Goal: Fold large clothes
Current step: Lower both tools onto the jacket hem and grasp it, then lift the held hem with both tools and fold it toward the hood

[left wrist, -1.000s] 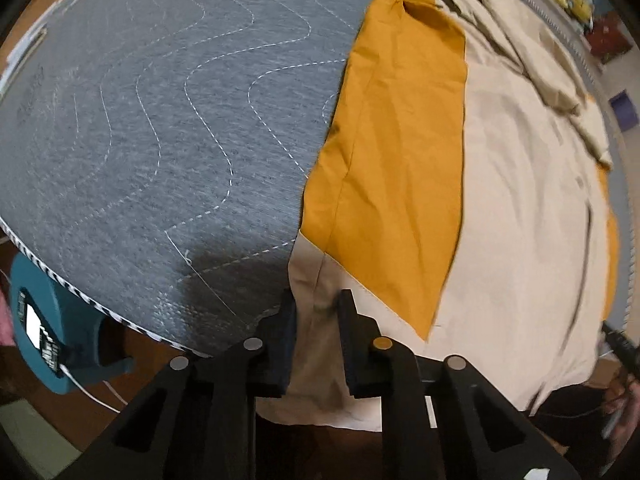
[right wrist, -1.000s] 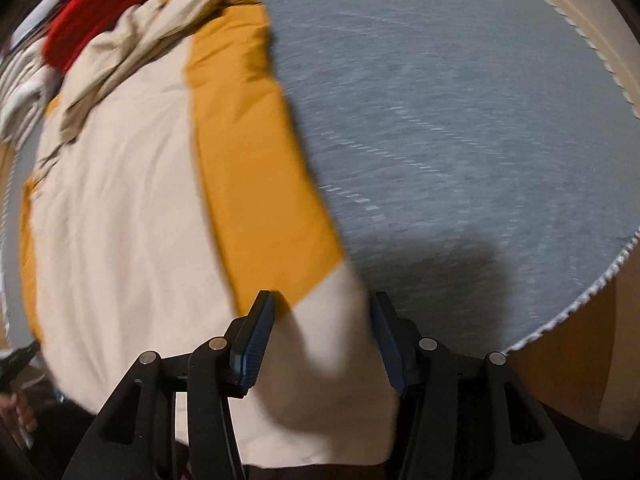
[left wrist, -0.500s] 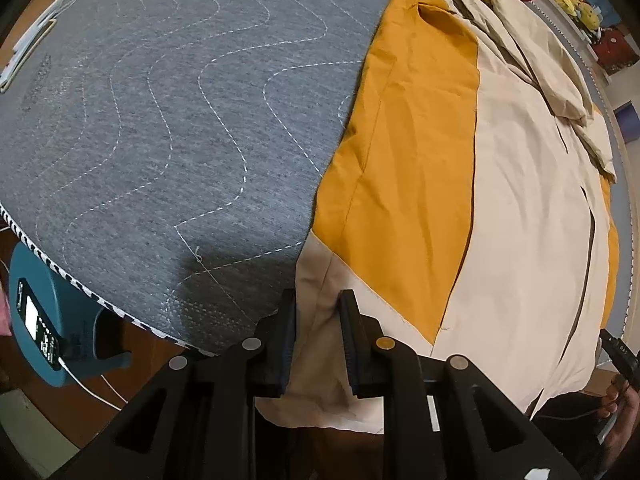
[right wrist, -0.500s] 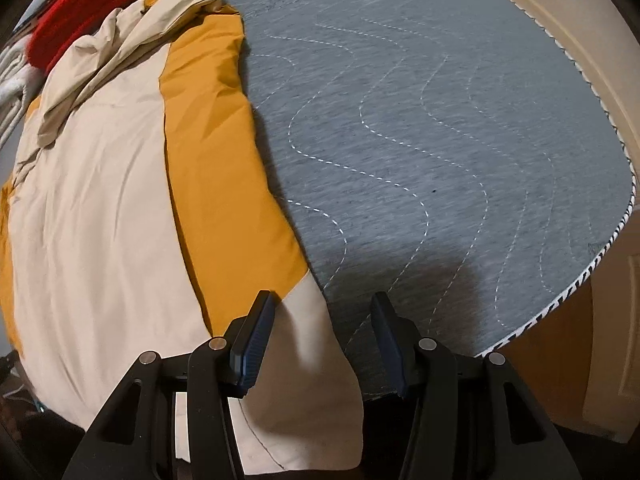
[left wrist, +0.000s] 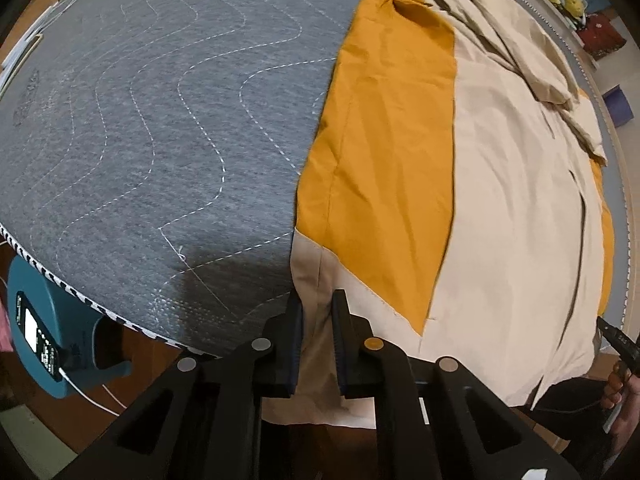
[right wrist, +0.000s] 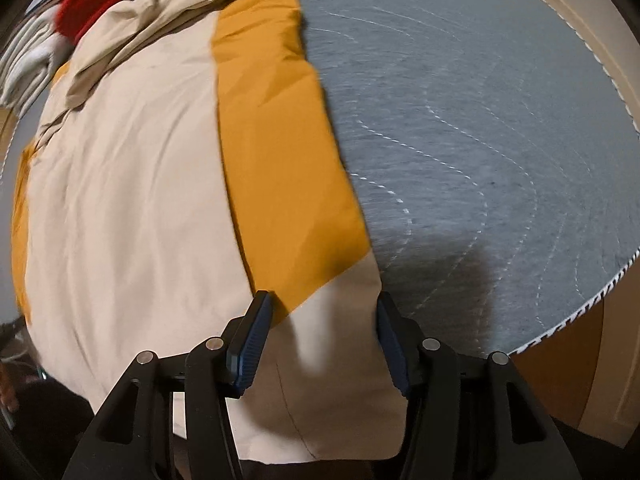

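Note:
A large beige and mustard garment [left wrist: 500,200] lies spread on a grey quilted mattress [left wrist: 160,120], its bottom hem hanging over the near edge. My left gripper [left wrist: 318,312] points down at the garment's near left corner. Its jaws are closing, and the beige hem is bunched tight between the pads. In the right wrist view the same garment [right wrist: 132,184] fills the left half. My right gripper [right wrist: 322,320] hovers over the near right corner. Its jaws are closing but stand wide, with beige cloth lying between them and not pinched.
A red knit item [right wrist: 92,4] and striped white cloth [right wrist: 24,52] lie at the far end of the mattress [right wrist: 480,100]. A teal device [left wrist: 44,340] with a lit screen sits below the mattress edge. A person's hand [left wrist: 618,384] shows at lower right.
The left jaws have narrowed on the hem. The right gripper has shifted sideways, from beside the garment's edge to over its beige corner, and its view is blurred.

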The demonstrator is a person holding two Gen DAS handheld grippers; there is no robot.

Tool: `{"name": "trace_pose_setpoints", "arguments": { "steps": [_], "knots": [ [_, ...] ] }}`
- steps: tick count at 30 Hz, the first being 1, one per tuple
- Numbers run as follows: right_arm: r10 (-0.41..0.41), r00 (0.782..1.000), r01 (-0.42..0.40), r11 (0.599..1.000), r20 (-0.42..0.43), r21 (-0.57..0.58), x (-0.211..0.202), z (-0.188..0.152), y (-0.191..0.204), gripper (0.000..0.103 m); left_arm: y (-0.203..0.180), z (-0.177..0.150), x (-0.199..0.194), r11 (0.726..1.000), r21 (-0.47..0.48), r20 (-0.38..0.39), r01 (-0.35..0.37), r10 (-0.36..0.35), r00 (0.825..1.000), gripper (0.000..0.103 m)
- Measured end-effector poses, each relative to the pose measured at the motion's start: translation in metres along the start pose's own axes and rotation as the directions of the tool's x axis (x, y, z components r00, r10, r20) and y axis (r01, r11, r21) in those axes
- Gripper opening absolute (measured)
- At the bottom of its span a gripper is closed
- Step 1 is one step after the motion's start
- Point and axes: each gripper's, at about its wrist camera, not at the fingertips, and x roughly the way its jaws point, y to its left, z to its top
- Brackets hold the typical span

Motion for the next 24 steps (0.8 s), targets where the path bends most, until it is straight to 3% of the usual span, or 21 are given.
{"name": "trace_pose_setpoints", "arguments": {
  "steps": [1, 4, 9, 14, 18, 24],
  "knots": [
    [0.016, 1.000, -0.016, 1.000, 0.001, 0.002, -0.002, -0.002, 0.002, 0.024, -0.002, -0.001, -0.001, 1.000, -0.003, -0.001, 0.000, 0.000, 1.000, 0.012],
    [0.083, 0.997, -0.083, 0.997, 0.012, 0.011, -0.008, -0.008, 0.004, 0.008, 0.000, -0.001, 0.002, 1.000, -0.007, -0.011, -0.004, 0.004, 1.000, 0.012],
    [0.080, 0.996, -0.079, 0.997, 0.046, -0.012, -0.014, -0.011, 0.005, 0.006, -0.002, -0.002, -0.002, 1.000, 0.009, 0.017, -0.003, 0.002, 1.000, 0.003],
    [0.154, 0.979, -0.159, 0.987, 0.132, 0.030, -0.048, -0.011, -0.005, 0.005, -0.015, -0.006, -0.033, 0.996, 0.078, 0.090, 0.043, -0.050, 0.995, 0.002],
    [0.216, 0.949, -0.215, 0.976, 0.229, -0.028, -0.099, -0.011, -0.003, 0.004, -0.029, -0.015, -0.074, 0.981, 0.154, 0.146, 0.118, -0.141, 0.979, 0.001],
    [0.302, 0.895, -0.303, 0.952, 0.329, -0.051, -0.163, -0.012, -0.007, 0.003, -0.049, -0.031, -0.134, 0.948, 0.276, 0.201, 0.159, -0.219, 0.955, 0.001]
  ]
}}
